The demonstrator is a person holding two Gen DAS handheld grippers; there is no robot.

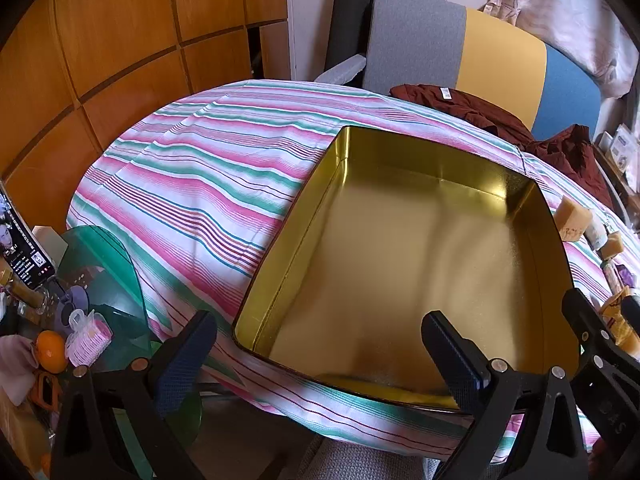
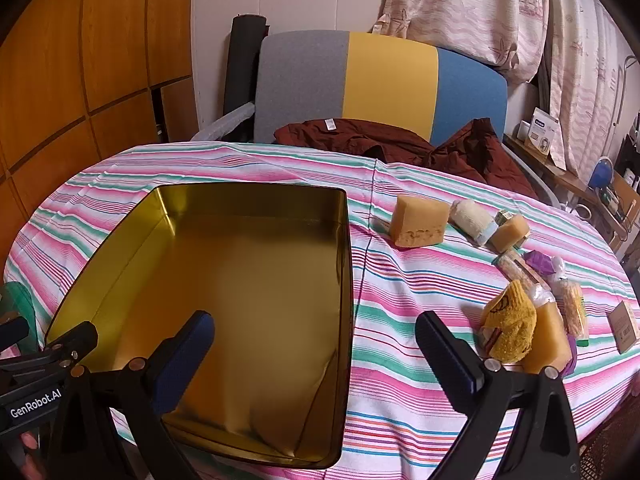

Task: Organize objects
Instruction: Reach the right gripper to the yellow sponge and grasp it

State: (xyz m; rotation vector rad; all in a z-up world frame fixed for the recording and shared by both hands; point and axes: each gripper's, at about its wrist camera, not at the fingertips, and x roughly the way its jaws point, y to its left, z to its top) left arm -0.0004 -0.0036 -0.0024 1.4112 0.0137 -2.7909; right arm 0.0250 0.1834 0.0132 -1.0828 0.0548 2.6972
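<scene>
An empty gold metal tin (image 1: 348, 152) (image 2: 348, 280) lies on the striped tablecloth. My left gripper (image 1: 320, 354) hovers open over the tin's near edge, nothing between its fingers. My right gripper (image 2: 316, 346) is open too, above the tin's right wall. To the right of the tin lie soaps and small packets: a large tan soap block (image 2: 418, 222) (image 1: 574, 218), a white roll (image 2: 470, 216), a smaller amber soap (image 2: 512, 232), a yellow knitted item (image 2: 510, 326), an amber bar (image 2: 550, 338) and a purple piece (image 2: 540, 262).
A round table with a striped cloth (image 1: 192, 184) (image 2: 400, 360). A dark red garment (image 2: 380, 140) lies at the far edge before a grey, yellow and blue chair (image 2: 384, 84). Left of the table stands a cluttered glass shelf (image 1: 100, 272) with an orange (image 1: 50, 350).
</scene>
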